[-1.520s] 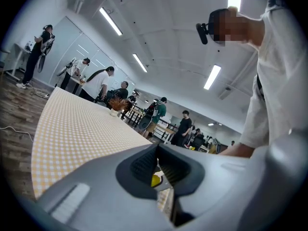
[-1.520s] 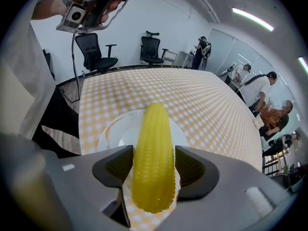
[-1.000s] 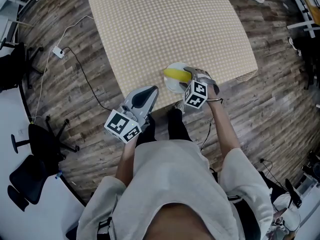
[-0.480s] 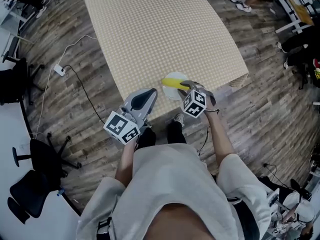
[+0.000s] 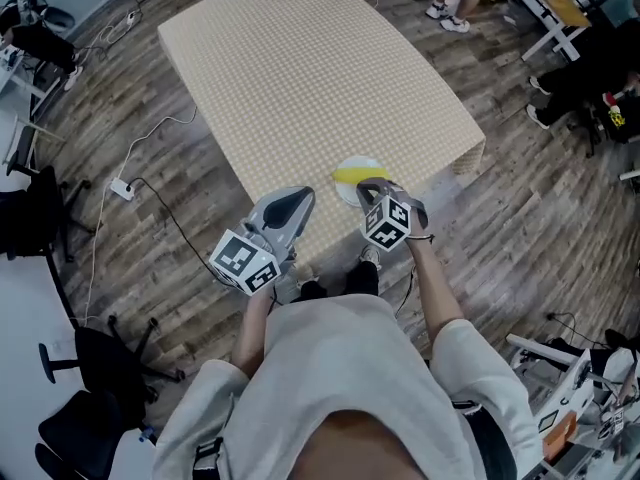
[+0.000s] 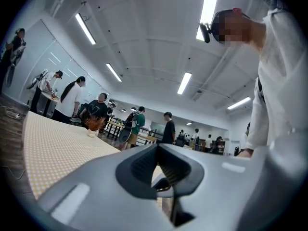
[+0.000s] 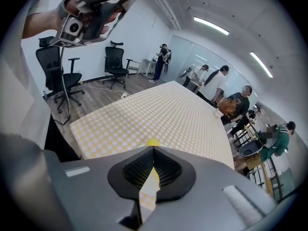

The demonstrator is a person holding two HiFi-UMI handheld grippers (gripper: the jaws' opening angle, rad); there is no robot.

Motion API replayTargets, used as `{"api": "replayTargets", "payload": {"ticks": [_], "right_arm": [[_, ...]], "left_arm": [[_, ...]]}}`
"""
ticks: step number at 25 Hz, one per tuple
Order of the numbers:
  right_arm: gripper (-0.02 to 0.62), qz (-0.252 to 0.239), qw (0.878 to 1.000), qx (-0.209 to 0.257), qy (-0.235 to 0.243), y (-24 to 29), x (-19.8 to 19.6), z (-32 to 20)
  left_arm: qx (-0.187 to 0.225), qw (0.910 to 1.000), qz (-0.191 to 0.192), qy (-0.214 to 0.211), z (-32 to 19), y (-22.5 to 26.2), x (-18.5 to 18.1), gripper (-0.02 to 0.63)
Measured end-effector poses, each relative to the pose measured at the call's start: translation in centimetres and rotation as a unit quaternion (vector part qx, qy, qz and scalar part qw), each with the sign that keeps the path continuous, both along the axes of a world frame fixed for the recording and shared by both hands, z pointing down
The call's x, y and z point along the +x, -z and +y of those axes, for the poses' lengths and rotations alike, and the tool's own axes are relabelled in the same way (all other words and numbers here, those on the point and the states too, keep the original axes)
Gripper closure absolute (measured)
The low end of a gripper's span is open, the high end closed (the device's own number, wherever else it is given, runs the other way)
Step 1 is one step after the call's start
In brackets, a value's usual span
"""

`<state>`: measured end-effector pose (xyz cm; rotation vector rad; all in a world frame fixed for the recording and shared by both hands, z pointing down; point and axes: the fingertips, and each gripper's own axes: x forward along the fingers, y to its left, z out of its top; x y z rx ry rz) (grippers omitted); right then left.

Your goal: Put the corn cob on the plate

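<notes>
- The corn cob [image 5: 357,175] lies on the plate [image 5: 348,197], right at the near edge of the table [image 5: 300,68]. A bump could push the plate off.
- The right gripper [image 5: 368,186], closed and empty, hangs just beside the plate and could knock the cob.
- The left gripper [image 5: 300,197], left of the plate, is closed and empty too.
- The right gripper hides part of the plate.

From where I stand, the counter [image 5: 320,68] is covered in a matt woven-looking checked cloth that drapes over its edges. The floor [image 5: 520,228] is wood-grain planking with a dull, weathered finish. The left gripper [image 5: 302,197] and right gripper [image 5: 366,187] have smooth matt plastic shells with finely ribbed, rubbery-looking pads [image 7: 138,170]. The plate [image 5: 360,162] looks smooth and slightly glossy, the corn cob [image 5: 350,175] smooth and plastic-like.
</notes>
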<state>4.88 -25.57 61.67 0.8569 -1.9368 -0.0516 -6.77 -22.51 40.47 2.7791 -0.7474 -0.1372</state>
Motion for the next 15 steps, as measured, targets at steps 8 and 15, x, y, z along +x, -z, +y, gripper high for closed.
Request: {"api": "replayTargets", "payload": {"ticks": [8, 15], "right_arm": [[0.594, -0.223, 0.953, 0.035, -0.2, 5.2, 0.0, 1.1], [0.594, -0.346, 0.888, 0.089, -0.291, 9.6, 1.6, 2.4]], "left_arm": [[0.014, 0.9991, 0.015, -0.037, 1.7, 1.4, -1.0, 0.598], [0.016, 0.9988, 0.015, -0.044, 3.9, 1.8, -1.1, 0.598]]}}
